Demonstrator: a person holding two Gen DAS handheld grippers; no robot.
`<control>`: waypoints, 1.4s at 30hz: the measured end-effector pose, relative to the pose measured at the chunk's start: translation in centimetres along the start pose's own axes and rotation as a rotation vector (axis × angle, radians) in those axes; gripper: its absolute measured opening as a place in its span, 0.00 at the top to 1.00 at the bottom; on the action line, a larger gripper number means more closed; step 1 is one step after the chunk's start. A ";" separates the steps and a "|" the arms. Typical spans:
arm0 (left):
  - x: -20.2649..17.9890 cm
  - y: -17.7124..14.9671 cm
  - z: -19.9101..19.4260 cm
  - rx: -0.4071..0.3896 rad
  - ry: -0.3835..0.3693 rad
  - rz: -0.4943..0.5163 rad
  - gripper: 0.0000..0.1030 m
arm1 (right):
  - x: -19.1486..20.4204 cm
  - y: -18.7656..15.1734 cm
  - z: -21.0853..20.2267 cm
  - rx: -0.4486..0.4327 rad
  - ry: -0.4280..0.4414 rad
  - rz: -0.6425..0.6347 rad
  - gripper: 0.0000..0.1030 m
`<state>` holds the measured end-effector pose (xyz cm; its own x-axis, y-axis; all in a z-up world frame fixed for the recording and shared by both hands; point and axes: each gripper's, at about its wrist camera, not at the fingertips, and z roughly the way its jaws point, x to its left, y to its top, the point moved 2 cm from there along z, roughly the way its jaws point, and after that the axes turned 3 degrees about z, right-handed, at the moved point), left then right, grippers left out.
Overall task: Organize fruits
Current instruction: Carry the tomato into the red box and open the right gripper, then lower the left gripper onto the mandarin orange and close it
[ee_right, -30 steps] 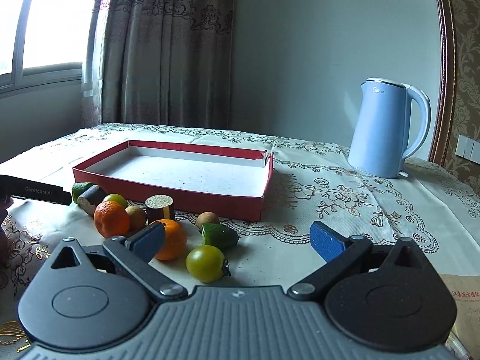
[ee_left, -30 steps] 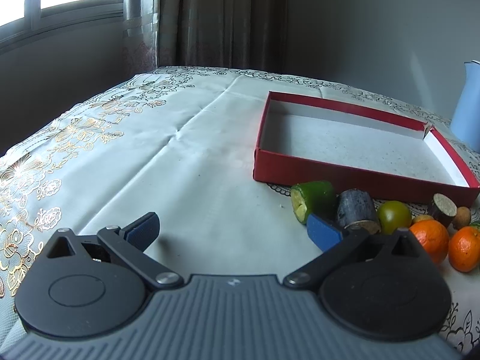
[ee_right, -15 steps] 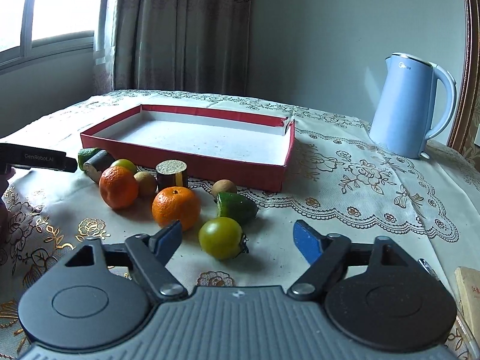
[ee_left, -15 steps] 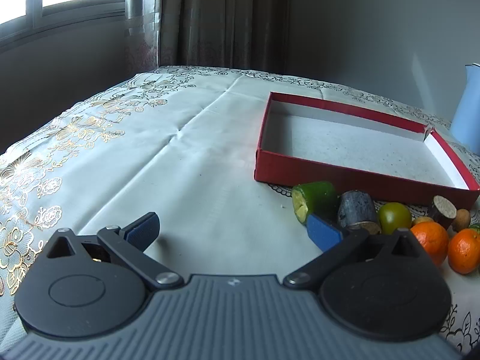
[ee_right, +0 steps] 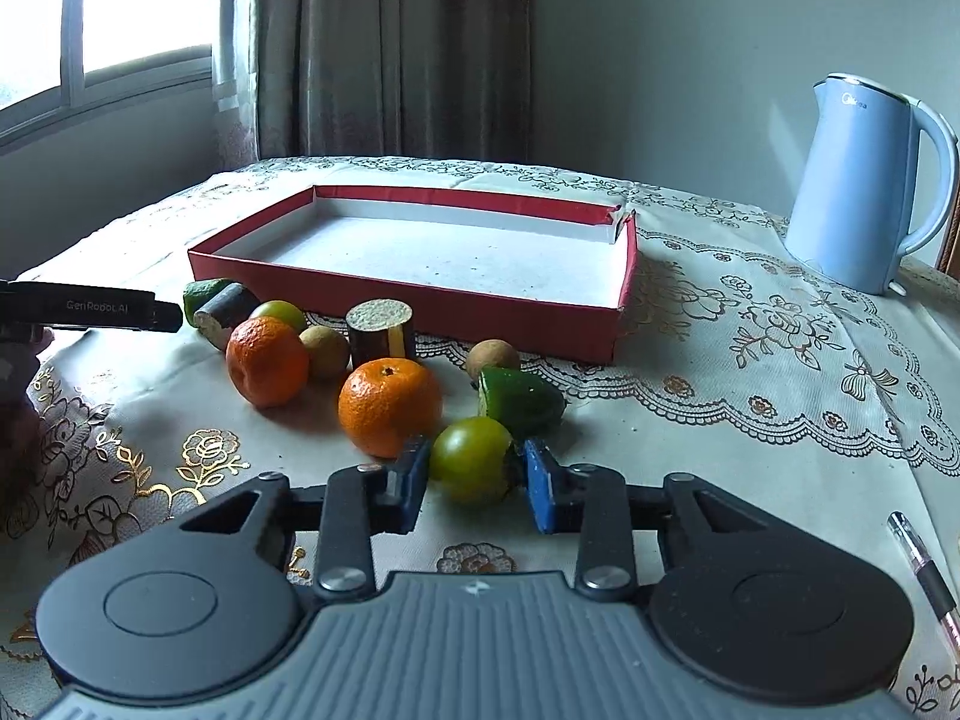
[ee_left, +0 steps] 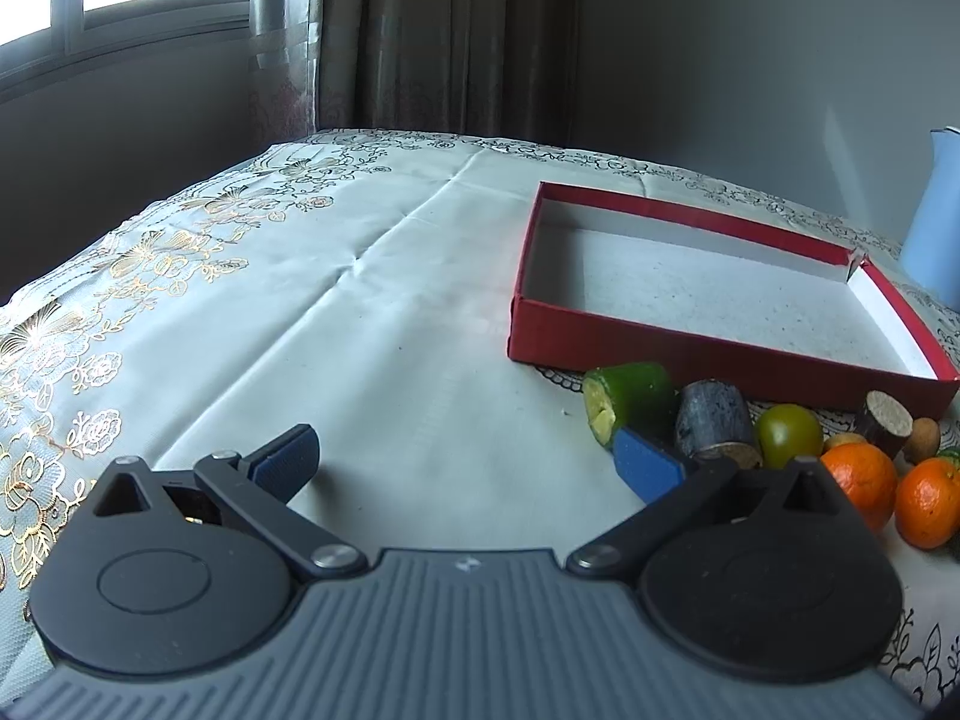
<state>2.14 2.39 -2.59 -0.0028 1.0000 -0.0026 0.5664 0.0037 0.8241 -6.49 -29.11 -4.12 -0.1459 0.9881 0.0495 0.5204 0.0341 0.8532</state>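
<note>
- The right gripper [ee_right: 474,477] has just been closing, and its 2 blue pads now press both sides of the round green fruit [ee_right: 472,459], which sits on the table near the camera.
- To do this step well, I think the hand should lift slowly and straight up. The fruit is round and smooth, so it may slip out.
- The orange [ee_right: 390,407] just left of it is very close. Do not bump it.
- Then carry the fruit far over the red wall and set it down softly in the red box [ee_right: 336,287], which has nothing in it.
- The left gripper [ee_left: 465,456] is wide open and holds nothing, over bare cloth.
- The tablecloth [ee_left: 288,324] is white with gold flowers.
- A blue kettle [ee_right: 864,186] stands far right, a pen [ee_right: 924,576] lies near right.
- A window [ee_right: 144,6] and curtain [ee_right: 390,42] are behind.
</note>
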 end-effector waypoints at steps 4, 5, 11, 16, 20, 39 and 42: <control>0.0 0.0 0.0 0.000 0.000 -0.001 0.00 | -0.1 -0.1 -0.3 -0.012 0.001 0.020 0.68; 0.0 0.0 0.0 0.001 0.000 0.000 0.00 | -0.2 0.0 -0.5 -0.016 -0.001 0.022 0.68; -0.1 -0.1 0.0 0.004 -0.005 0.008 0.00 | -1.2 3.7 -2.3 -0.123 -0.025 0.026 0.68; 0.1 -0.1 0.0 0.004 -0.003 -0.003 0.00 | -1.9 8.5 2.3 -0.112 0.014 0.041 0.68; 0.1 0.0 0.0 0.004 -0.005 -0.003 0.00 | -1.9 10.1 6.3 -0.083 -0.003 0.036 0.68; -2.7 -0.1 -2.4 -0.109 -0.154 0.103 0.00 | -8.1 2.3 1.0 -0.152 -0.177 0.186 0.22; -4.9 -0.2 -3.8 -0.139 -0.208 0.165 0.00 | -8.7 2.1 0.5 -0.187 -0.159 0.225 0.22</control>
<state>-1.12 -2.48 -0.60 0.2567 0.9659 0.0340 0.4267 -0.1448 0.8927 -3.68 -37.59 -3.01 0.0957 0.9793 0.1782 0.3595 -0.2009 0.9112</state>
